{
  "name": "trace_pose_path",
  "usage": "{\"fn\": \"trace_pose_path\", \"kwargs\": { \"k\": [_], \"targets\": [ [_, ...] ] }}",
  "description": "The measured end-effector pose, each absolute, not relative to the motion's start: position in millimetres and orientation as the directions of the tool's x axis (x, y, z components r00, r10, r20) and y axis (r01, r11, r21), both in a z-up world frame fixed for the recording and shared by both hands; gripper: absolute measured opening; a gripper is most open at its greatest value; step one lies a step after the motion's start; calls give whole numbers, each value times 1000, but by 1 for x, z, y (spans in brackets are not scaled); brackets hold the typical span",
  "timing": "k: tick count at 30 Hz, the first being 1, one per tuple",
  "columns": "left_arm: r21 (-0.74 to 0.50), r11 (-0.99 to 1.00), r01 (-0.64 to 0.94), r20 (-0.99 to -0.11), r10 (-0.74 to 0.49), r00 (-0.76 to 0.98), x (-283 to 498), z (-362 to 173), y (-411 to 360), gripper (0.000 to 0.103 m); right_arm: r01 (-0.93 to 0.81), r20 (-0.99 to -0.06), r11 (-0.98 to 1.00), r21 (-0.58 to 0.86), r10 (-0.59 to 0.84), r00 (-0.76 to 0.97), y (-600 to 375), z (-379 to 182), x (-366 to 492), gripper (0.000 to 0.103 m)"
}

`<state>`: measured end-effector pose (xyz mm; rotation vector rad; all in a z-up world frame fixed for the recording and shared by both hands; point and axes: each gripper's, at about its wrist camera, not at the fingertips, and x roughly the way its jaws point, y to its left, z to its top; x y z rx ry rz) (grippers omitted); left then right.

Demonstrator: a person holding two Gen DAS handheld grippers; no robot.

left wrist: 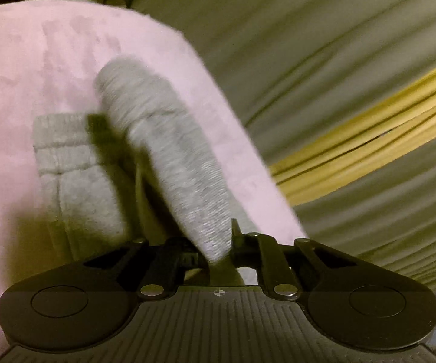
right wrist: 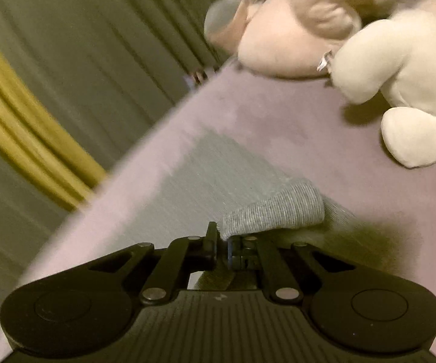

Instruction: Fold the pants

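Two grippers: each pinched the grey pants (left wrist: pixel 169 151).
Left gripper (left wrist: pixel 218 251): held a leg.
Right gripper (right wrist: pixel 222 246): held a cuff.
Pink bed (right wrist: pixel 278 127): carried plush toys (right wrist: pixel 399 75).

Dim, warm yellowish indoor light with heavy motion blur in both fisheye views. Dark shadows pool beside the grey pants (left wrist: pixel 169 157), toward 7 o'clock. The curtains (right wrist: pixel 81 60) smear and bend toward the edges.
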<state>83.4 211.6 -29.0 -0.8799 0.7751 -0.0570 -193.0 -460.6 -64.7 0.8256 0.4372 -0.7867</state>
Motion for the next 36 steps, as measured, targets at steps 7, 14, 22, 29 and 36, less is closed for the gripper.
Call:
{"fn": "trace_pose_path", "kwargs": {
  "k": [7, 14, 22, 29, 36],
  "targets": [
    [-494, 767, -409, -776, -177, 605, 56, -72, 231, 45, 840, -712, 458, 293, -481, 511, -464, -80, -217, 12],
    [-524, 762, -381, -691, -119, 713, 26, -31, 239, 66, 903, -712, 429, 2, -634, 303, -444, -74, -208, 38],
    [-379, 914, -144, -637, -145, 757, 52, -9, 159, 97, 783, -630, 622, 11, -603, 489, -375, -49, -137, 45],
    [-324, 904, -278, -834, -134, 535, 78, -69, 167, 79, 413, -694, 908, -73, -344, 633, -272, -76, -34, 51],
    [-244, 961, -129, -844, -145, 517, 67, -70, 179, 54, 187, -643, 979, -81, -195, 740, -193, -71, 71, 52]
  ]
}}
